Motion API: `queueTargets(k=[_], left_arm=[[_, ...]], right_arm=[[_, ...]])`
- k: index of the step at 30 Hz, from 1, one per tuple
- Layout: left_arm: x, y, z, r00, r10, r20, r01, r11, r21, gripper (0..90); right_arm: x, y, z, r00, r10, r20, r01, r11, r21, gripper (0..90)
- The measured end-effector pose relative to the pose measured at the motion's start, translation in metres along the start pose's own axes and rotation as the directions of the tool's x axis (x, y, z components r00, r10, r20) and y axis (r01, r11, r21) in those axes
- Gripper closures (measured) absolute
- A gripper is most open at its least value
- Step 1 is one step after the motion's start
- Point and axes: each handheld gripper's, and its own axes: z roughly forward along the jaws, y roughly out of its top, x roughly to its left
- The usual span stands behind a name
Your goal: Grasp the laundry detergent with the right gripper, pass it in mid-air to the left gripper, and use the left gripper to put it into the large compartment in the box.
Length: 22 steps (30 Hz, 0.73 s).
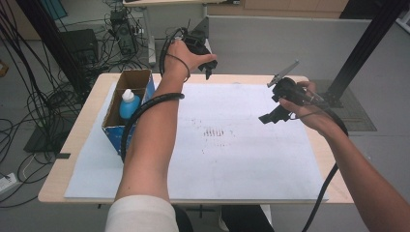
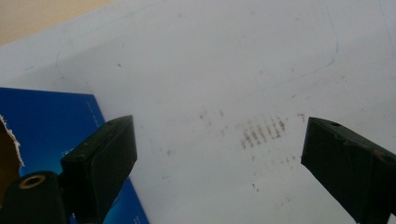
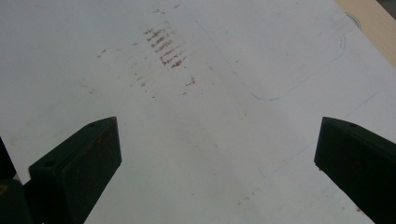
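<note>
2 grippers (image 1: 209, 65) (image 1: 271, 116); 1 bottle (image 1: 128, 104)

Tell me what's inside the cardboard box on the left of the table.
Inside the cardboard box stands a blue bottle with a white cap, upright against the right wall. The person's left forearm covers the box's near corner, so anything lying there is hidden.

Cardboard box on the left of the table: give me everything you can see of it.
The cardboard box is a small open-topped carton, plain brown inside, blue printed outside, with a torn-looking top edge in the left gripper view. It stands upright on the white sheet near the table's left edge. Inside stands a blue bottle with a white cap, upright, its top about level with the rim. The person's left forearm passes beside it in the high view; whether it touches cannot be told. Neither gripper touches it.
</note>
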Motion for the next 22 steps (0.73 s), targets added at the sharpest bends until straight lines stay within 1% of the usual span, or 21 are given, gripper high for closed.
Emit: queueTargets(k=[6, 17, 22], left_arm=[[-0.001, 0.0, -0.001, 1.0, 0.005, 0.005, -0.005, 1.0, -0.001, 10.8], [-0.001, -0.002, -0.008, 0.9999, -0.003, 0.012, 0.004, 0.9998, -0.018, 10.8], [-0.002, -0.003, -0.01, 1.0, -0.002, 0.008, 0.002, 0.9999, -0.017, 10.8]], right_arm=[[-0.001, -0.001, -0.001, 1.0, 0.001, 0.003, -0.001, 1.0, -0.001, 0.6], [0.001, -0.001, -0.003, 1.0, 0.0, 0.006, 0.0, 1.0, -0.008, 0.6], [0.003, -0.001, -0.004, 1.0, 0.0, 0.007, 0.0, 0.9999, -0.015, 0.6]])
